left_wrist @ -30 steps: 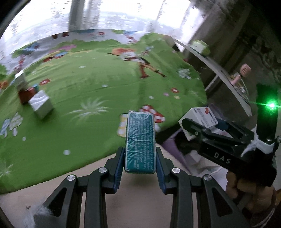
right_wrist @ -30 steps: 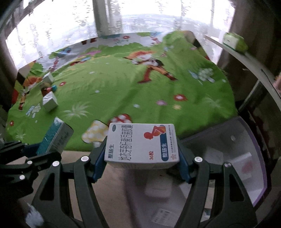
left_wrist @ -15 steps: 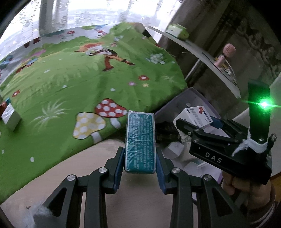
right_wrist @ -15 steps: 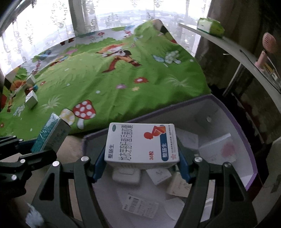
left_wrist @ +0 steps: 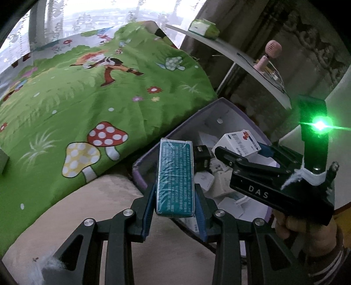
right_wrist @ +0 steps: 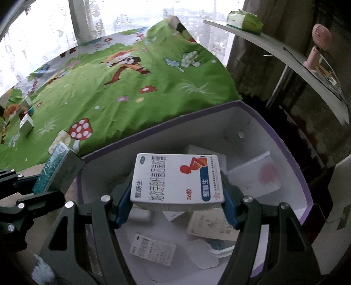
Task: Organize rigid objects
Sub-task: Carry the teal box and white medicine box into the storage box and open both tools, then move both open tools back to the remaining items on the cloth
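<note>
The left hand-held gripper (left_wrist: 175, 195) was clamped on a teal box (left_wrist: 175, 177), its blue pads pressed against the box's long sides. The box stood on end between the fingers, wrapped in clear film, with small white print down its face. It hung over the near corner of a purple-rimmed storage box (left_wrist: 140, 173), partly above the rim and partly above the beige surface (left_wrist: 105, 210) beside it.

The right hand-held gripper (right_wrist: 176, 199) gripped a white medicine box (right_wrist: 177, 179) by its two short ends. That box lay flat in the grip, its face showing a red figure, a dark blue band and black characters. It was held above the open inside of the storage box (right_wrist: 291, 162), clear of the things lying below. On the bottom of the storage box lay several small white cartons and paper leaflets, among them a barcoded carton (right_wrist: 152, 243) and a white card with a faint pink mark (right_wrist: 256, 175).

Seen from the left wrist, the right hand-held gripper (left_wrist: 239, 151) reached in from the right with a green light (left_wrist: 319, 125) glowing on its body.

The storage box sat against the edge of a bed covered by a green cartoon blanket (right_wrist: 122, 87) with red and yellow mushrooms. More small boxes (right_wrist: 26, 126) lay far off on the blanket. A grey shelf (right_wrist: 278, 50) to the right carried a green packet (right_wrist: 244, 20) and a pink handheld fan (right_wrist: 317, 47).
</note>
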